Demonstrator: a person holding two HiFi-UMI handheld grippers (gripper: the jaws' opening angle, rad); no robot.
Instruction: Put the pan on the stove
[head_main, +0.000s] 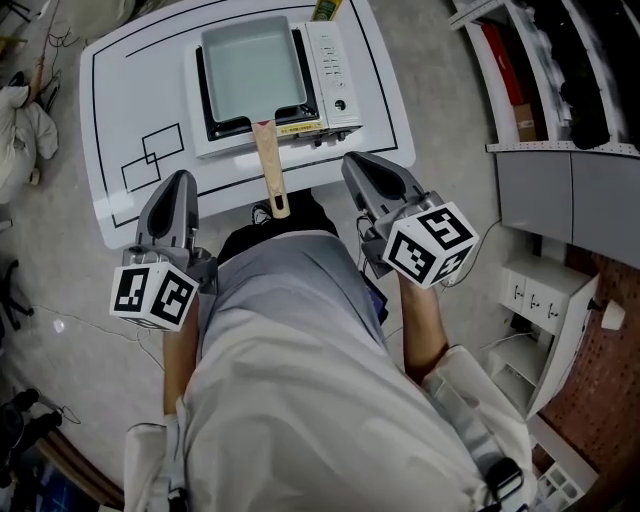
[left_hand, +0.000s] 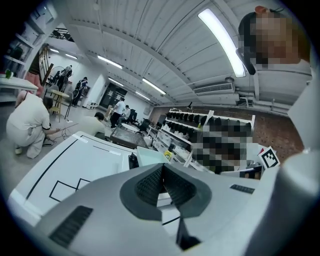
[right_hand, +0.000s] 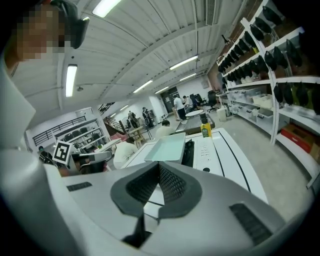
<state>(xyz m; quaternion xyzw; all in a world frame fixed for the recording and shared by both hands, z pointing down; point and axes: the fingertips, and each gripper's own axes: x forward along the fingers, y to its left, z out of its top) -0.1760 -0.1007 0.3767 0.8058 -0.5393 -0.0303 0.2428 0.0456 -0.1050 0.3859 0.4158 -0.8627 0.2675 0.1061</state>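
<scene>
A rectangular pale-blue pan (head_main: 250, 65) sits on the white portable stove (head_main: 335, 70) at the far side of the white table (head_main: 130, 100). Its wooden handle (head_main: 270, 165) points back toward me and overhangs the table's near edge. My left gripper (head_main: 178, 180) is shut and empty, held at the near left edge of the table. On the other side of the handle, my right gripper (head_main: 356, 162) hangs shut and empty at the near right edge. The pan (left_hand: 150, 156) shows beyond the closed left jaws, and the pan (right_hand: 167, 147) and stove (right_hand: 210, 150) show beyond the closed right jaws.
A yellow bottle (right_hand: 205, 130) stands behind the stove. Black outlines are drawn on the tabletop (head_main: 150, 155). Shelving (head_main: 540, 60) and a grey cabinet (head_main: 570, 200) stand to the right, with white boxes (head_main: 540, 290) on the floor. A person (left_hand: 27, 125) crouches beyond the table.
</scene>
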